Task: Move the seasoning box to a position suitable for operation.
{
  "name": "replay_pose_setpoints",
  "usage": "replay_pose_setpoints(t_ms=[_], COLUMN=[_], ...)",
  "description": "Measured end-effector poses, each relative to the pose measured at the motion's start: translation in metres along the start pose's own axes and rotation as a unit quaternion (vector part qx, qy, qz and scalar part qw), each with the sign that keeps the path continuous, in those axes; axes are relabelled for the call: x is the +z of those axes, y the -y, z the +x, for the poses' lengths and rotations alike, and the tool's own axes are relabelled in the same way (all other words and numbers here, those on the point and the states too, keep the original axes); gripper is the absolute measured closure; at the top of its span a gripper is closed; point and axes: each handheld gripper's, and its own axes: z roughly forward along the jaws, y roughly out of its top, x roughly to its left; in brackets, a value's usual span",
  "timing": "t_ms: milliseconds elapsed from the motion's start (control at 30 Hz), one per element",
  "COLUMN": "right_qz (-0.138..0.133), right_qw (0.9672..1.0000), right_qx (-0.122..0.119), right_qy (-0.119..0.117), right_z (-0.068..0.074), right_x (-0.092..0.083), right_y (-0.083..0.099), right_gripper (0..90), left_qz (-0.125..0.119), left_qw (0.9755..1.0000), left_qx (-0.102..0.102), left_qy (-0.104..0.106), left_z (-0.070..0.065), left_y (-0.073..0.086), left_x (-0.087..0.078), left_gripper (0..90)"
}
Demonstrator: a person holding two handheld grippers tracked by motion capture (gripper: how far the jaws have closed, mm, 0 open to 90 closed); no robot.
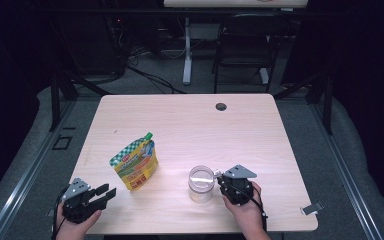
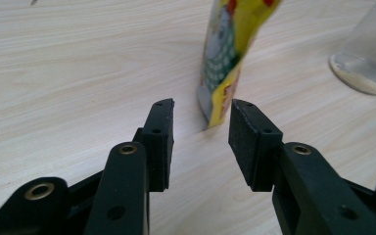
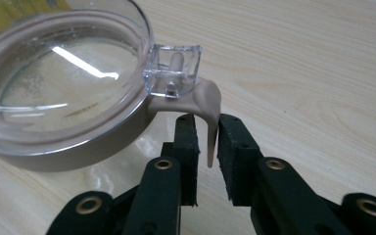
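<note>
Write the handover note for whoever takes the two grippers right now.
Left gripper: open, nothing held, aimed at the bottom edge of the yellow pouch, which stands apart just ahead of the jaws.
Right gripper: jaws either side of the beige latch tab on the clear jar; whether the pads press on it is unclear.
Done: jar lid still on, pouch's green cap still on.
Left: probably unlatch the lid and pick up the pouch.

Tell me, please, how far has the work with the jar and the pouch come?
Done: nothing visible; the jar is closed, the pouch stands capped. In hand: the right tongs straddle the lid's latch; the left tongs are open before the pouch. Left: probably opening both.
</note>
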Motion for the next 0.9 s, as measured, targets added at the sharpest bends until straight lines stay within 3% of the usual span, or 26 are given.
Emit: replay_pose_setpoints(t_ms=[200, 367, 500, 767, 900], right_qz=[0.001, -0.006, -0.008, -0.008, -0.013], right_qw=[0.9997, 0.9998, 0.9997, 0.9998, 0.9998], right_qx=[0.022, 0.011, 0.016, 0.018, 0.018], right_qy=[-0.013, -0.014, -0.016, -0.002, -0.002], right_z=[-0.003, -0.005, -0.008, 0.001, 0.009], right_x=[-0.006, -0.004, 0.002, -0.003, -0.007], right_y=[0.005, 0.006, 0.005, 0.007, 0.009], right_gripper=[82.6, 83.4, 85.0, 85.2, 84.9], left_qz=[0.003, 0.003, 0.001, 0.007, 0.006], left_qw=[0.9999, 0.9993, 0.9989, 0.997, 0.9963], left_qx=[0.013, 0.031, 0.035, 0.067, 0.072], left_qy=[0.01, 0.022, 0.03, 0.037, 0.046], left_z=[-0.012, -0.025, -0.033, -0.046, -0.053], left_y=[0.0, -0.001, -0.003, -0.007, -0.011], left_x=[-0.003, -0.004, -0.003, 0.005, 0.01], left_gripper=[67.1, 71.8, 74.0, 74.3, 74.2])
